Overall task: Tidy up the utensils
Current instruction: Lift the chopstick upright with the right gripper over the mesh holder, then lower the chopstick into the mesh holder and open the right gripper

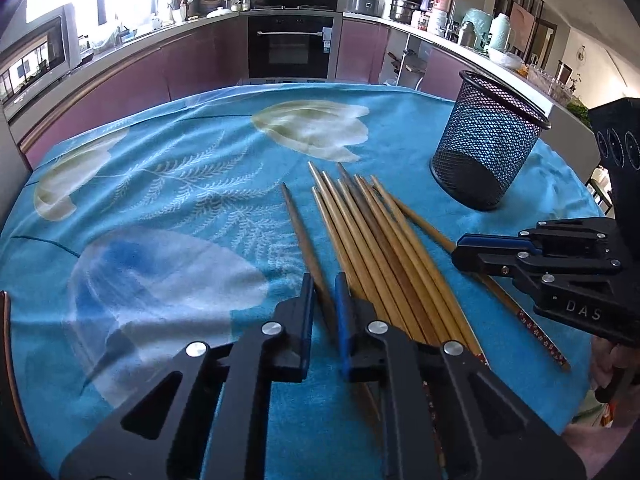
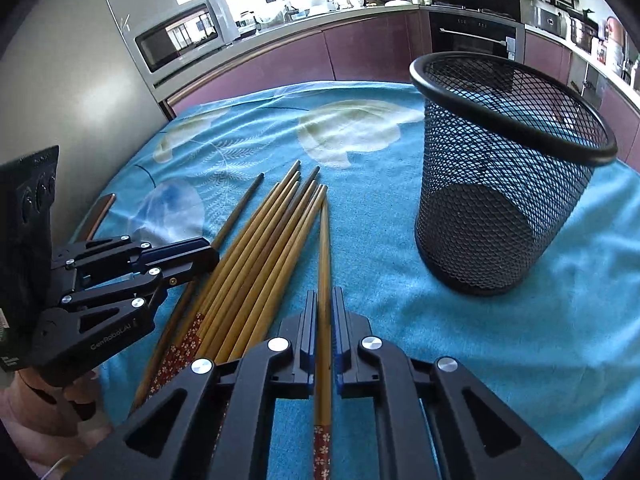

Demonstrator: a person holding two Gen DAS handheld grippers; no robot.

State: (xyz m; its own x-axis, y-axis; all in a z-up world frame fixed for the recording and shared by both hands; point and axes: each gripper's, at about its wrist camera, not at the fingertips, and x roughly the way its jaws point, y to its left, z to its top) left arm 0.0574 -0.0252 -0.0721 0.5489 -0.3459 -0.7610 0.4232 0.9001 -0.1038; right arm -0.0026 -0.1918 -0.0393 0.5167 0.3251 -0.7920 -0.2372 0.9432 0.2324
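Observation:
Several wooden chopsticks (image 1: 372,240) lie side by side on the blue tablecloth, also in the right wrist view (image 2: 260,256). My left gripper (image 1: 325,280) straddles the leftmost chopstick (image 1: 304,240), its jaws close around it. My right gripper (image 2: 324,300) is closed on the rightmost chopstick (image 2: 323,264), low on the cloth; it shows at the right of the left wrist view (image 1: 466,254). The left gripper shows at the left of the right wrist view (image 2: 208,258). A black mesh cup (image 2: 500,184) stands upright and empty to the right, also in the left wrist view (image 1: 488,140).
A round table under a blue floral cloth (image 1: 180,200). Kitchen counters, an oven (image 1: 290,46) and a microwave (image 2: 180,36) stand behind. A chair back (image 2: 98,214) sits at the table's left edge.

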